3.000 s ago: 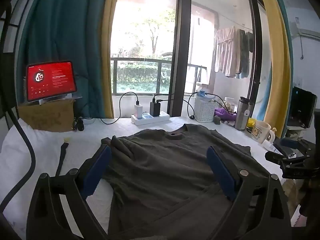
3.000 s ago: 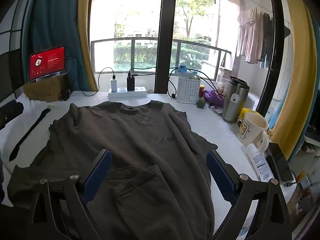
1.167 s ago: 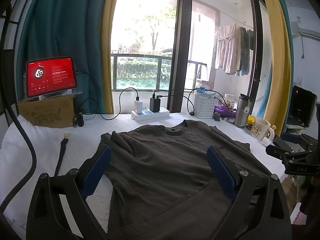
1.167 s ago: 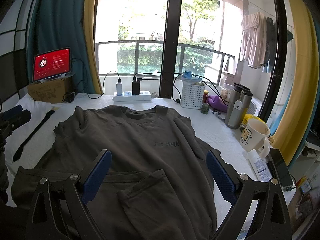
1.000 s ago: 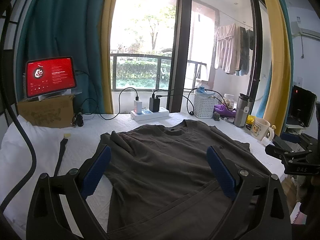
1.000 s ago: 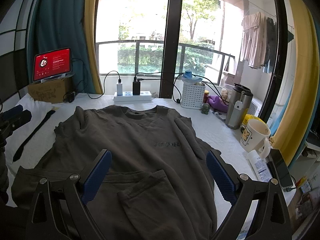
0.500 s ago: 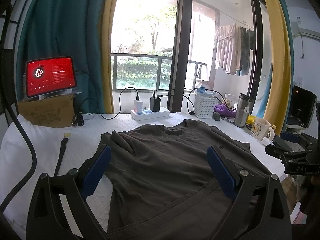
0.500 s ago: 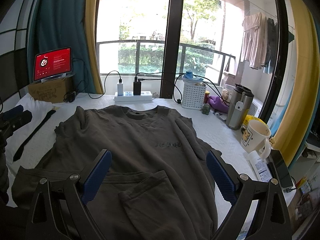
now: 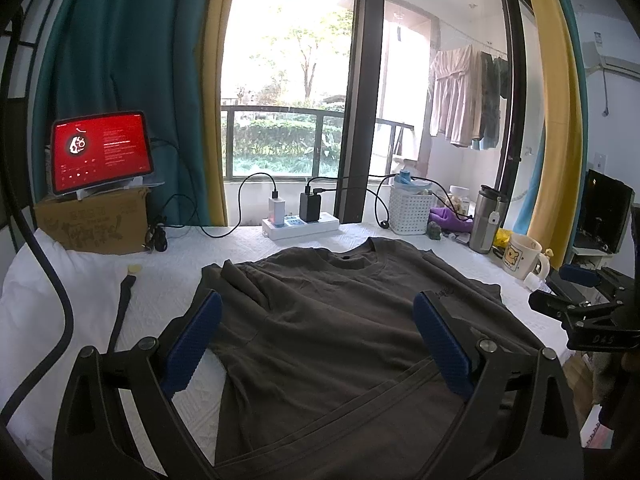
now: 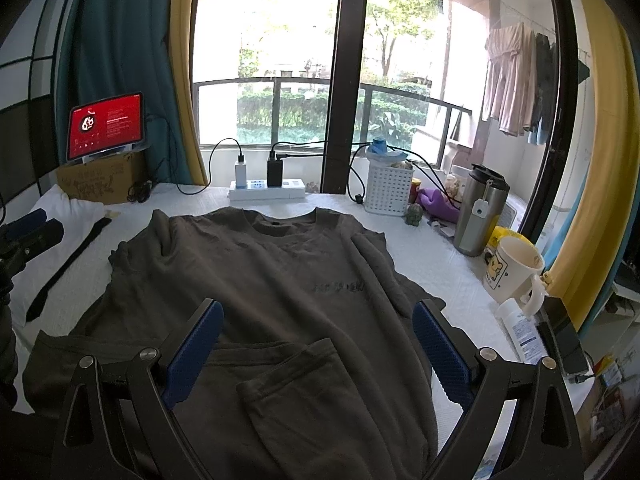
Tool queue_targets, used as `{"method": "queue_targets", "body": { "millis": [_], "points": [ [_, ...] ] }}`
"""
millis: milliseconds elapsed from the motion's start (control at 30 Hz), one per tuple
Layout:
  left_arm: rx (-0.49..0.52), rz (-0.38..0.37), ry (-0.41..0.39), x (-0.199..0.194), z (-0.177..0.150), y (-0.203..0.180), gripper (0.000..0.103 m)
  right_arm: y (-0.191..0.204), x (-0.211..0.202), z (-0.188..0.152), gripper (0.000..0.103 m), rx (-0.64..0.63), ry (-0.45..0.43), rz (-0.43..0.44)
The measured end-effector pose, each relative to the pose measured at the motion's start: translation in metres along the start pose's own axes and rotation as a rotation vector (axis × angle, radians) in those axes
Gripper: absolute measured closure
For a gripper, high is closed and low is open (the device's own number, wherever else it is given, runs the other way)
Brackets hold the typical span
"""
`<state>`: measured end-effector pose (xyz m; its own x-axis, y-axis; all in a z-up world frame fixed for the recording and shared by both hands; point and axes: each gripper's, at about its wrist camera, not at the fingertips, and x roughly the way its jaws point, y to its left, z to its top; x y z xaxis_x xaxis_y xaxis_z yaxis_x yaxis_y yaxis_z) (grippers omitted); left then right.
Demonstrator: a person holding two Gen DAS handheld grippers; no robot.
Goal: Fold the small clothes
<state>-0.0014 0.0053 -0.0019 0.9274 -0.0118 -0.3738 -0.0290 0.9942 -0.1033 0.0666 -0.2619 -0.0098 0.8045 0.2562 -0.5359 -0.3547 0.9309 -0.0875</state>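
A dark olive-grey long-sleeved shirt (image 9: pixel 328 328) (image 10: pixel 280 276) lies face up on the white padded table (image 9: pixel 172 272), collar toward the window. Both sleeves are folded in across the lower body; one cuff (image 10: pixel 288 364) lies near the front edge. My left gripper (image 9: pixel 316 340) hovers open above the shirt's left half, nothing between its blue pads. My right gripper (image 10: pixel 316 344) hovers open above the lower right half, also holding nothing. Each gripper shows at the edge of the other's view, the right gripper (image 9: pixel 588 312) and the left gripper (image 10: pixel 28 228).
Along the back stand a power strip (image 10: pixel 267 189) with chargers, a white basket (image 10: pixel 388 192), a steel tumbler (image 10: pixel 478 210) and a tablet (image 10: pixel 106 126) on a cardboard box. A mug (image 10: pixel 512 276), tube and phone sit at the right edge. A black strap (image 9: pixel 122 308) lies left.
Both grippers have risen and drawn back slightly over three seconds, staying open. The shirt has not moved in the last second.
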Motion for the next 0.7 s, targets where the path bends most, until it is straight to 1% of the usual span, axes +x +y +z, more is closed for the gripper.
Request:
{"method": "queue_targets", "body": {
  "millis": [133, 267, 700],
  "points": [
    [0.005, 0.003, 0.007, 0.003, 0.000, 0.001, 0.007, -0.004, 0.009, 0.000, 0.007, 0.000, 0.010, 0.004],
    [0.009, 0.019, 0.020, 0.014, 0.003, 0.005, 0.007, -0.016, 0.024, 0.004, 0.007, 0.009, 0.024, -0.004],
    [-0.017, 0.073, 0.127, 0.082, 0.011, 0.020, 0.007, -0.077, 0.097, 0.028, 0.007, 0.040, 0.090, -0.052]
  ]
}}
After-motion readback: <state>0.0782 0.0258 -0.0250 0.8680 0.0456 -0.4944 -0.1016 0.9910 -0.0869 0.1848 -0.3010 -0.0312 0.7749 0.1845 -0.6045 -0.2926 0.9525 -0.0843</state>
